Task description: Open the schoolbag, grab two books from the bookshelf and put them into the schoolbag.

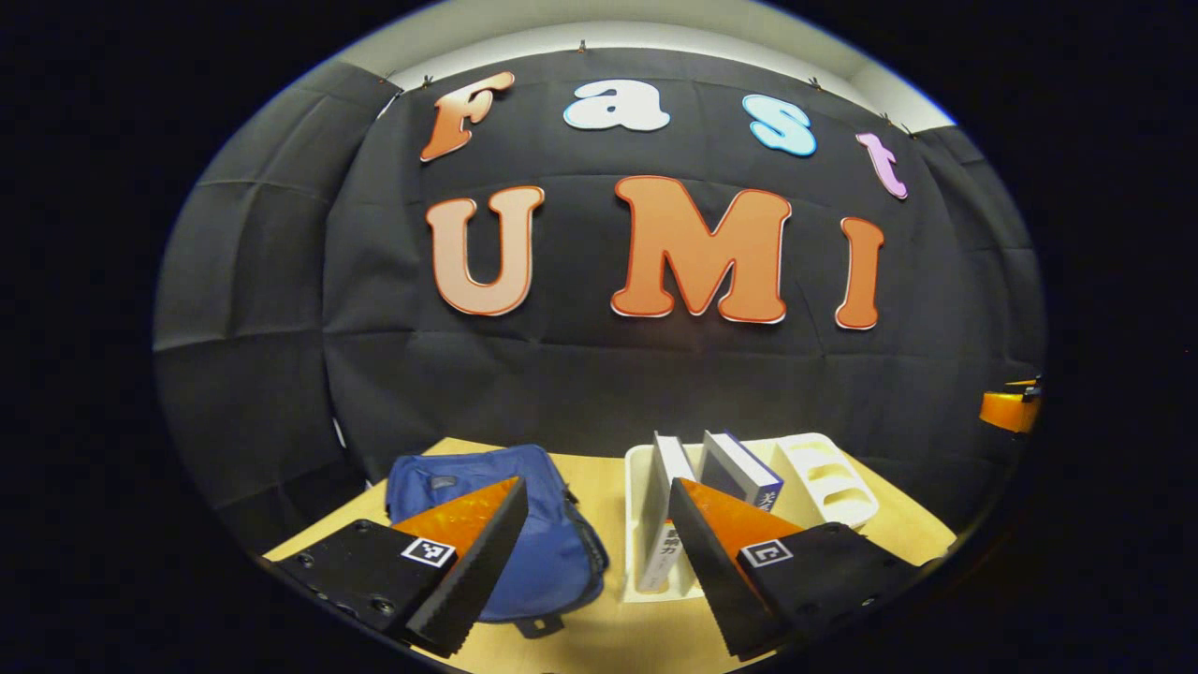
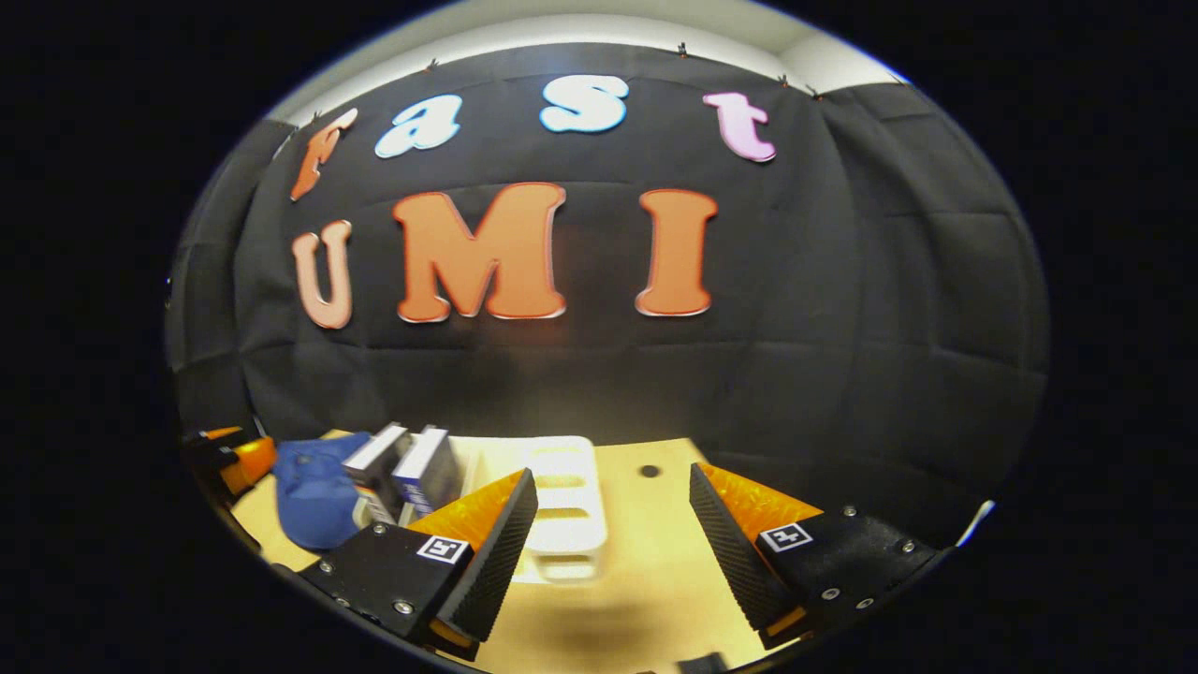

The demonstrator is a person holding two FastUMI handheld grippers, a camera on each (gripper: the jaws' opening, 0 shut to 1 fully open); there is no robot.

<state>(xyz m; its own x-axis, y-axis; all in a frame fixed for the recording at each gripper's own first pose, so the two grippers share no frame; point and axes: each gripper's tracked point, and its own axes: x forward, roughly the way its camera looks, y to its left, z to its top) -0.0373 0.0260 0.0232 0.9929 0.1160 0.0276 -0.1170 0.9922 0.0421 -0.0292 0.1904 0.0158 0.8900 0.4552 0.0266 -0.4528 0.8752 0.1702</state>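
Blue schoolbag, white bookshelf, tan table, white-spined book.

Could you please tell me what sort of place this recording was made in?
Most likely a staged recording booth: a black cloth wall behind a wooden table set with a blue schoolbag and a white bookshelf holding two books.

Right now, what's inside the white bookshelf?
Two books lean in the left slots of the bookshelf; the right slots look empty. The left claw covers their lower parts.
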